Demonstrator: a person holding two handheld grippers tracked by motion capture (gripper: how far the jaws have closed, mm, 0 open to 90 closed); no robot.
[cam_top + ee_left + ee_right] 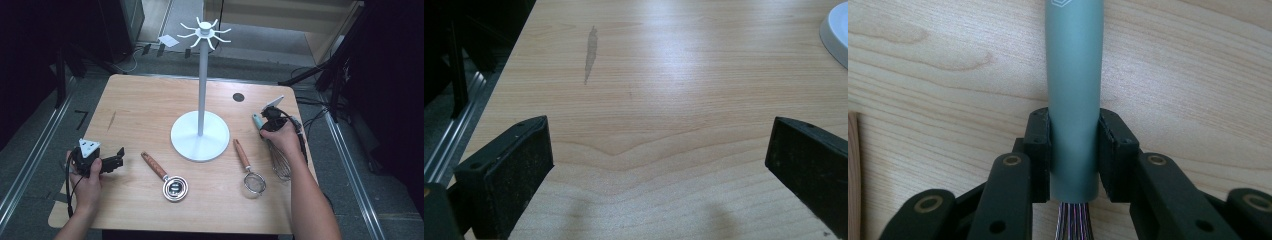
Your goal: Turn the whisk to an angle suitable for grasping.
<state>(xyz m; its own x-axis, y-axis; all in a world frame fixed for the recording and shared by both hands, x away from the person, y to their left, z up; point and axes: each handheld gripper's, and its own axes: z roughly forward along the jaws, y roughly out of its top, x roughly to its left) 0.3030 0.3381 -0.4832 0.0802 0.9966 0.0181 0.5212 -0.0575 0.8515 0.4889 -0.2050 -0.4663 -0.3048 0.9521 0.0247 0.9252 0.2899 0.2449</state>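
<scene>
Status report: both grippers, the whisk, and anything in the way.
Right gripper shut on whisk handle, whisk lying on table. Left gripper open, nothing between its jaws. Strainer lies between whisk and white stand.

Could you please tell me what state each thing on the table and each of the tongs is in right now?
Whisk: lying flat on the table, teal handle clamped.
Right tongs: shut on the whisk handle.
Left tongs: open, nothing between them, resting near the table's left edge.
Strainer: lying flat, untouched.
Measuring cups: lying flat, nested, untouched.
Hook stand: upright, hooks bare.
</scene>
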